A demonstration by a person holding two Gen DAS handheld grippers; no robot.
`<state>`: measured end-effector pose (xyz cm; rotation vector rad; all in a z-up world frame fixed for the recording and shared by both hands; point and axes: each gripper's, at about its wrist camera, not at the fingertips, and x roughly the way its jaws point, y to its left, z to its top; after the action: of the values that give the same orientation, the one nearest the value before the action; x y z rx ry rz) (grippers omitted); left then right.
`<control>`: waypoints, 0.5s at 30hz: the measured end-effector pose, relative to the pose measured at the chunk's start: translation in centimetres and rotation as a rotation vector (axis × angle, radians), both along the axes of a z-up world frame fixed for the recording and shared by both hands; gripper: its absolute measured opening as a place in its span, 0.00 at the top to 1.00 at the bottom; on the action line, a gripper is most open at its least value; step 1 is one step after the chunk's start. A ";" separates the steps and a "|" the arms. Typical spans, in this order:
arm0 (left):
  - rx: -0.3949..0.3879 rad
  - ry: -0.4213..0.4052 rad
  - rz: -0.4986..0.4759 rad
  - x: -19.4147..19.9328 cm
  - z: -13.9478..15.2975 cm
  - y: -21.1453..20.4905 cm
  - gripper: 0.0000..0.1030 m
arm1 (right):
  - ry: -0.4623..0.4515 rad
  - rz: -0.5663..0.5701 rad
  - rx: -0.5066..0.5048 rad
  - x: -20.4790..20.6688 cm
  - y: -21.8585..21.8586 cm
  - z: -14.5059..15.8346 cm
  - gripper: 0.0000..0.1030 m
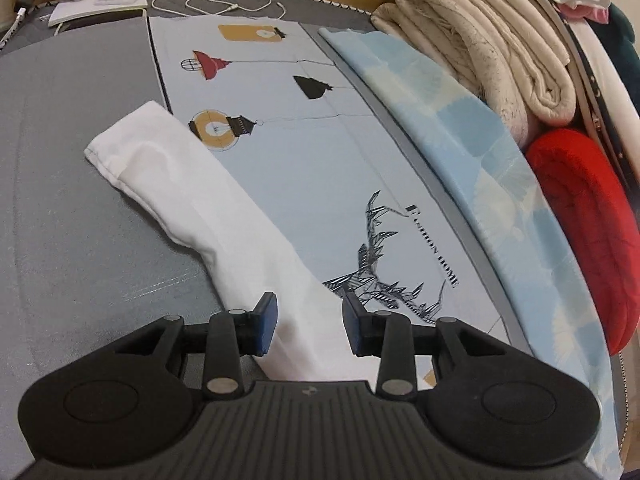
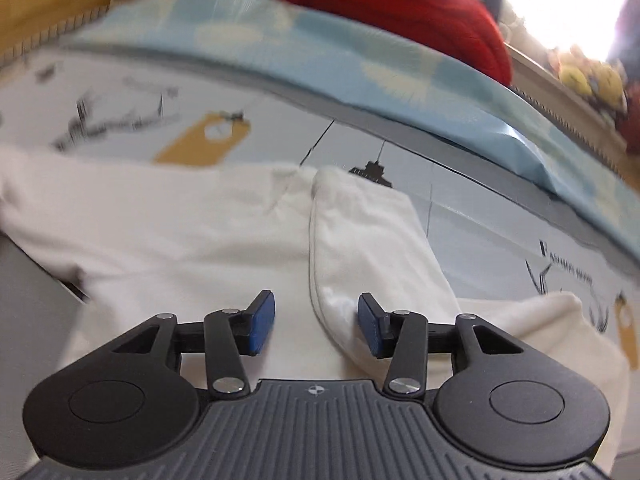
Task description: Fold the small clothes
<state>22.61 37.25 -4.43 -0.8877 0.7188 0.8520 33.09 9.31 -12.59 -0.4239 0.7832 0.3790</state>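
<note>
The white cotton garment (image 1: 224, 216) is spread on the printed pale-blue bedsheet (image 1: 320, 152), its near end hidden under both grippers. Left gripper (image 1: 307, 322) and right gripper (image 2: 316, 326) fingers are held apart, gripping nothing; the right view is blurred.

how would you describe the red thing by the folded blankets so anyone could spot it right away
Start at the pale printed sheet with lamp drawings, then cross the light blue cloth along its right edge. Just past it, below the cream folded blankets, sits a rolled red blanket. It is the only bright red bundle there, with ribbed, quilted-looking folds.
</note>
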 end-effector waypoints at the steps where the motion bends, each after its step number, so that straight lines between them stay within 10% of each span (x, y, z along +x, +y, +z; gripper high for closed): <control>1: -0.001 -0.004 -0.003 0.1 0.1 0.0 0.62 | -0.005 0.005 -0.026 0.3 0.1 -0.4 0.73; 2: -0.002 -0.009 -0.007 0.2 0.2 -0.1 0.62 | -0.017 -0.012 -0.056 0.5 -0.1 -0.4 0.94; 7: -0.016 -0.028 -0.028 0.5 0.3 -0.6 0.62 | -0.084 -0.143 0.116 0.5 -7.1 5.7 0.96; 15: -0.016 -0.028 -0.070 0.9 0.2 -1.8 0.62 | -0.226 -0.645 0.560 -0.9 -36.1 13.4 0.96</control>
<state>23.49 35.49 -4.23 -0.8826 0.7287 0.7712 32.20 -26.84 0.78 0.3118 0.5239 -0.0645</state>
